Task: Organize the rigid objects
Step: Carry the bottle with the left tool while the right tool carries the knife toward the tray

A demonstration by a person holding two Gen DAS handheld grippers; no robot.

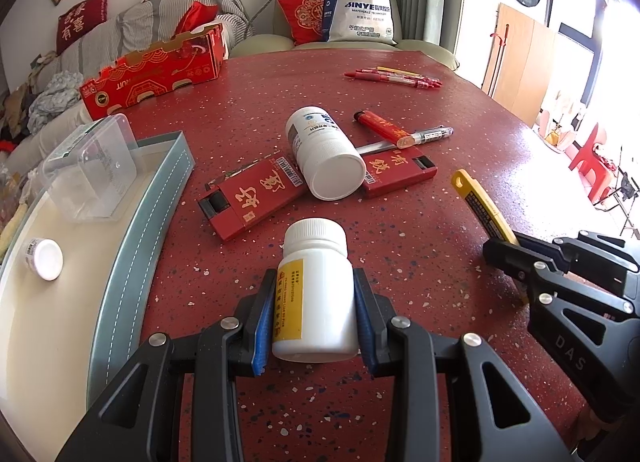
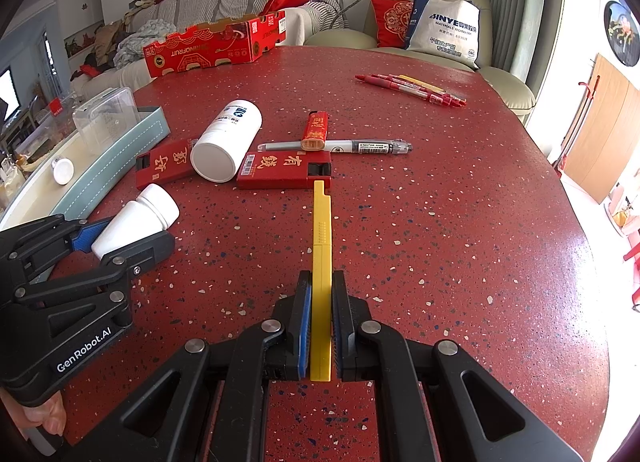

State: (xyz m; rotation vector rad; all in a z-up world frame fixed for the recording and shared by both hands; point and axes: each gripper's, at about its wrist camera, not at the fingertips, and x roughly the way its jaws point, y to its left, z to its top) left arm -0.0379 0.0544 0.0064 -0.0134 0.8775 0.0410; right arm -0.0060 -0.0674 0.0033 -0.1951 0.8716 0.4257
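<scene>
My left gripper (image 1: 315, 294) is shut on a white pill bottle with a yellow label (image 1: 314, 294), held over the red table; it also shows in the right wrist view (image 2: 136, 219). My right gripper (image 2: 321, 286) is shut on a yellow utility knife (image 2: 322, 262), also in the left wrist view (image 1: 482, 207). Ahead lie a larger white bottle (image 1: 324, 151) on its side, two red card boxes (image 1: 248, 197) (image 1: 396, 169), a red lighter (image 1: 384, 127) and a grey pen (image 1: 432, 135). A grey-rimmed tray (image 1: 128, 262) on the left holds a small white jar (image 1: 46, 260) and a clear plastic box (image 1: 94, 165).
Several red pens (image 1: 394, 77) lie at the table's far right. A long red carton (image 1: 156, 75) stands at the far left edge. A sofa with cushions and a white bag (image 1: 362, 13) is behind the table.
</scene>
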